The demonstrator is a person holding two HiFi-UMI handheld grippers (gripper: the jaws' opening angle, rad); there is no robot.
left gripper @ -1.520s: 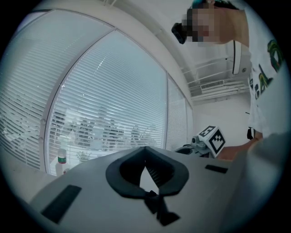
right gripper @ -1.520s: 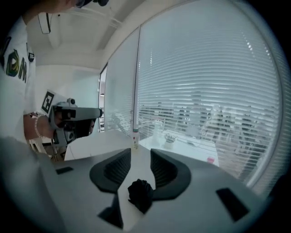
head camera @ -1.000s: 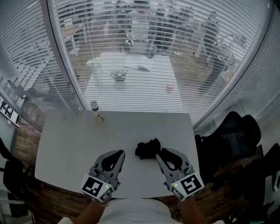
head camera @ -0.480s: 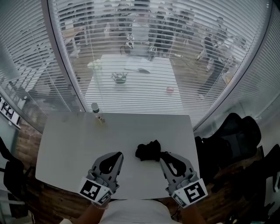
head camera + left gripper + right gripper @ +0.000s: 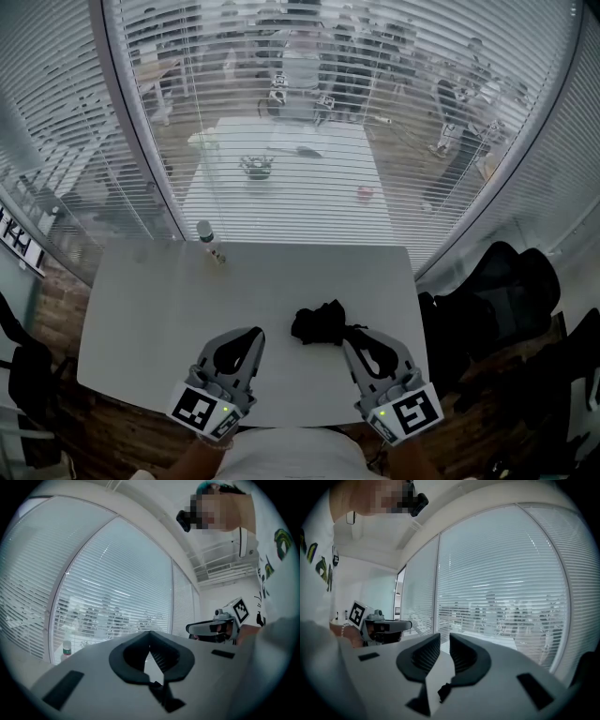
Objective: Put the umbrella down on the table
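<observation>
The black folded umbrella (image 5: 317,323) lies in a crumpled heap on the white table (image 5: 281,281), near its front edge. My right gripper (image 5: 349,330) sits just right of it, tips at the umbrella's edge. Its jaws have just been closing and now stand shut; in the right gripper view (image 5: 445,636) nothing shows between them. The umbrella is hidden from both gripper views. My left gripper (image 5: 256,332) rests to the umbrella's left, apart from it, jaws shut and empty (image 5: 150,633).
A small bottle (image 5: 208,239) stands at the table's far left edge, against the window blinds (image 5: 300,141). Black bags (image 5: 497,291) sit on the floor right of the table. The table's front edge runs just under both grippers.
The right gripper's tips have drawn slightly back from the umbrella. The umbrella and the left gripper have stayed where they were.
</observation>
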